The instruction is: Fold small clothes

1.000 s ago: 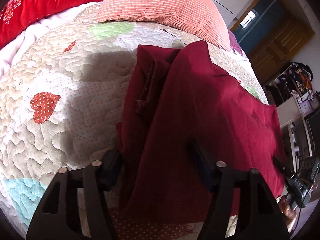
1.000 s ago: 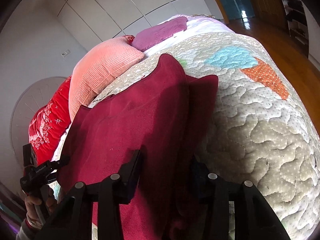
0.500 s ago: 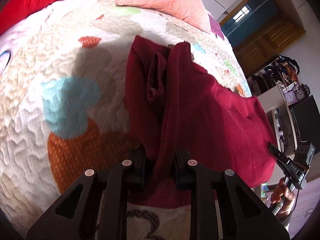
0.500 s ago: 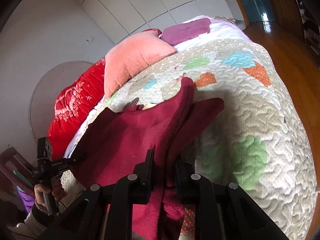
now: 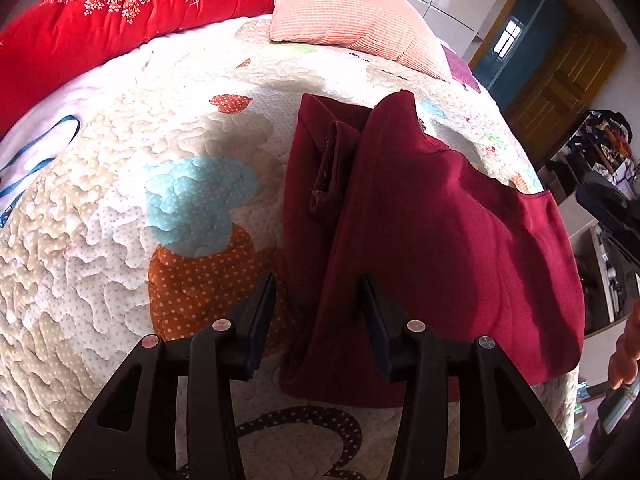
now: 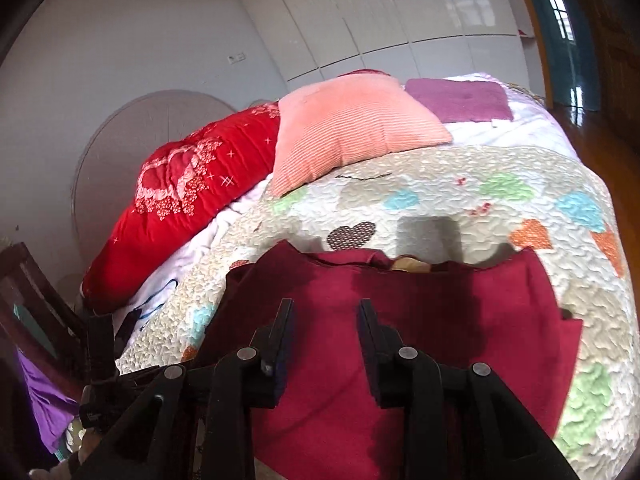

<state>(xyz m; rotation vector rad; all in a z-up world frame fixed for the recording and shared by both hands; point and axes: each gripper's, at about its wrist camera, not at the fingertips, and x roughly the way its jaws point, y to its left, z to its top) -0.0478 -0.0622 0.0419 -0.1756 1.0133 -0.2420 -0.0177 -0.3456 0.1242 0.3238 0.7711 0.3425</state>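
A dark red garment (image 5: 432,220) lies on the quilted bed cover (image 5: 120,200), with its left sleeve folded in over the body. It also shows in the right wrist view (image 6: 440,320), spread flat across the quilt (image 6: 480,216). My left gripper (image 5: 318,304) is open and empty, its jaws standing on either side of the garment's near left fold. My right gripper (image 6: 325,330) is open and empty, held just above the garment's near edge.
A peach ribbed pillow (image 6: 352,128), a red embroidered cushion (image 6: 192,196) and a purple pillow (image 6: 460,100) lie at the head of the bed. A wooden floor (image 6: 588,120) runs along the right. Shelves with clutter (image 5: 600,152) stand beyond the bed.
Both grippers were shut on the garment's edges half a second ago. Now both have let go and opened, and the garment lies flatter on the quilt. The right gripper has swung to face the headboard.
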